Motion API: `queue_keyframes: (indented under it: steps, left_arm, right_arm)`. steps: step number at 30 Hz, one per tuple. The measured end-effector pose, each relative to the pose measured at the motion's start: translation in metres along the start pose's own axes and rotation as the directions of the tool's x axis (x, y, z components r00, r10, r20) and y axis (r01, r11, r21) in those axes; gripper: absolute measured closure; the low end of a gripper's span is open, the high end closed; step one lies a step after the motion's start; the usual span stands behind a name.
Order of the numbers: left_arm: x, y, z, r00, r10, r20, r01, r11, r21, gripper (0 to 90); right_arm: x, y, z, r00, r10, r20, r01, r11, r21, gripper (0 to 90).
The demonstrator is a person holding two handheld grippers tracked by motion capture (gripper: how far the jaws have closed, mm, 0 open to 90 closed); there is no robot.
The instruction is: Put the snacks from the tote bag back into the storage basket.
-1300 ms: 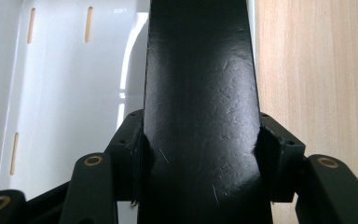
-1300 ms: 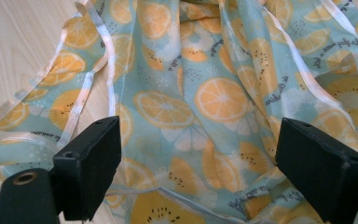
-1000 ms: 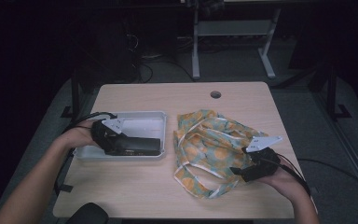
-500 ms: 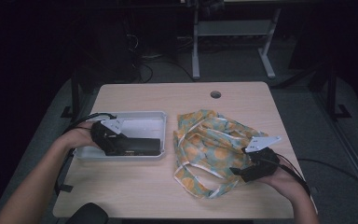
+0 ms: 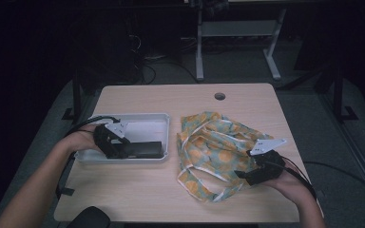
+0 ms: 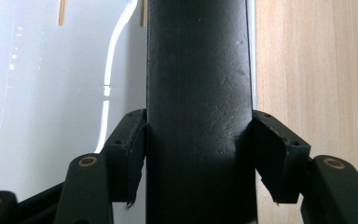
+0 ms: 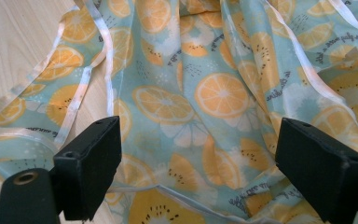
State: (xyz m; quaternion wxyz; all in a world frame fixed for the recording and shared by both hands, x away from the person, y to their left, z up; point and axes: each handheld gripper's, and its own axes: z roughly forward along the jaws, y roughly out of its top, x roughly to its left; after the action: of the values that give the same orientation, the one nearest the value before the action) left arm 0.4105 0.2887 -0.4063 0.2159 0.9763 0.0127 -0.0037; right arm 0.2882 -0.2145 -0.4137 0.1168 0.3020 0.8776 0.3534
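Orange-slice patterned cloth (image 7: 214, 98) on wooden table (image 7: 14, 37), tool (image 7: 200, 172) open over it

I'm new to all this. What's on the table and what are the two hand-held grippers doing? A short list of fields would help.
Table: light wood
Tray: white tray, left side of the table
Black block: long black block lying in the tray
Cloth: orange-slice print cloth, crumpled, right of the tray
Left hand-held gripper: jaws either side of the black block
Right hand-held gripper: open, over the cloth
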Motion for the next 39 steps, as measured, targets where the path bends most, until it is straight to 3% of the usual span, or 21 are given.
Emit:
queue_keyframes:
  steps: [14, 21, 24, 26, 27, 32, 39]
  left_arm:
    - [0.0, 0.002, -0.004, 0.9999, 0.015, -0.003, -0.015, 0.9995, -0.027, 37.3]
    - [0.0, 0.007, -0.018, 0.9999, -0.002, -0.011, 0.0, 0.9935, -0.114, 37.6]
    - [0.001, 0.011, -0.025, 0.9996, -0.027, -0.012, 0.024, 0.9875, -0.156, 49.1]
    - [0.004, 0.015, -0.027, 0.9967, -0.077, -0.024, 0.072, 0.9825, -0.172, 61.5]
    - [0.006, 0.017, -0.026, 0.9956, -0.092, -0.019, 0.088, 0.9807, -0.175, 69.0]
    - [0.014, 0.027, -0.014, 0.9883, -0.146, -0.045, 0.137, 0.9782, -0.156, 88.5]
    - [0.023, 0.044, 0.007, 0.9822, -0.169, -0.081, 0.159, 0.9795, -0.124, 89.6]
  right_arm:
    - [0.0, 0.0, 0.001, 1.0, -0.001, -0.002, 0.001, 1.0, 0.002, 14.1]
    - [0.001, 0.0, 0.001, 1.0, -0.002, -0.003, 0.002, 1.0, 0.006, 14.1]
    - [0.0, 0.0, 0.002, 1.0, -0.002, -0.001, 0.002, 1.0, 0.006, 14.1]
    - [0.0, 0.0, 0.002, 1.0, -0.003, 0.0, 0.003, 1.0, 0.008, 14.1]
    - [0.0, 0.0, 0.001, 1.0, -0.004, 0.001, 0.004, 1.0, 0.008, 14.1]
    - [0.0, -0.001, 0.002, 1.0, -0.005, 0.001, 0.005, 1.0, 0.011, 14.2]
    - [0.0, -0.002, 0.003, 1.0, -0.004, 0.0, 0.004, 1.0, 0.018, 14.2]
